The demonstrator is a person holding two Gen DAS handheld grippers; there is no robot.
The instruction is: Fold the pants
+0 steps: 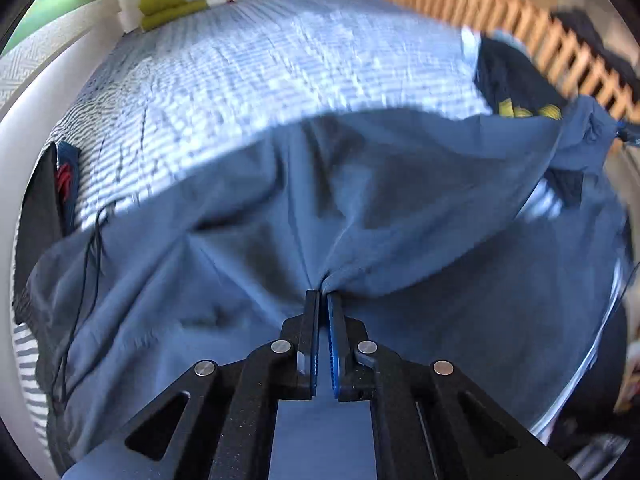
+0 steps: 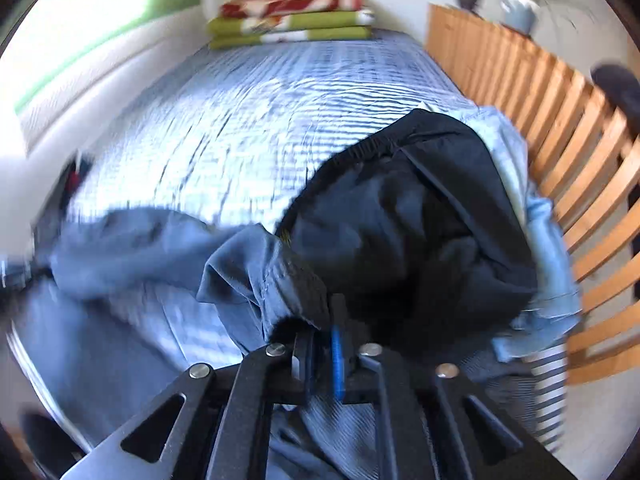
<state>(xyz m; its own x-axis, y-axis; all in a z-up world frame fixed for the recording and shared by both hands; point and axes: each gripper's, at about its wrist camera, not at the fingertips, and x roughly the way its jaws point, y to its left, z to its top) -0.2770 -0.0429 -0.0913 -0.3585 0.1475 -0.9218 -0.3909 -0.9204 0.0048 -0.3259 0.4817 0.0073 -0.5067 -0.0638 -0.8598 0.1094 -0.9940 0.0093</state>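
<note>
Blue pants point(image 1: 360, 208) hang stretched over the near end of a striped bed point(image 1: 248, 80). My left gripper point(image 1: 323, 294) is shut on a pinch of the blue cloth, which fans out from the fingertips. In the right wrist view the same blue pants point(image 2: 256, 276) bunch up at my right gripper point(image 2: 322, 330), which is shut on a gathered edge of them; cloth hides the fingertips. The pants run leftward from there toward the other gripper, blurred.
A pile of dark clothing point(image 2: 420, 220) and light denim point(image 2: 548, 248) lies on the bed's right side beside a wooden slatted rail point(image 2: 560, 128). Folded green and red blankets point(image 2: 292, 20) sit at the far end. A black cable point(image 1: 92, 256) trails at the left edge.
</note>
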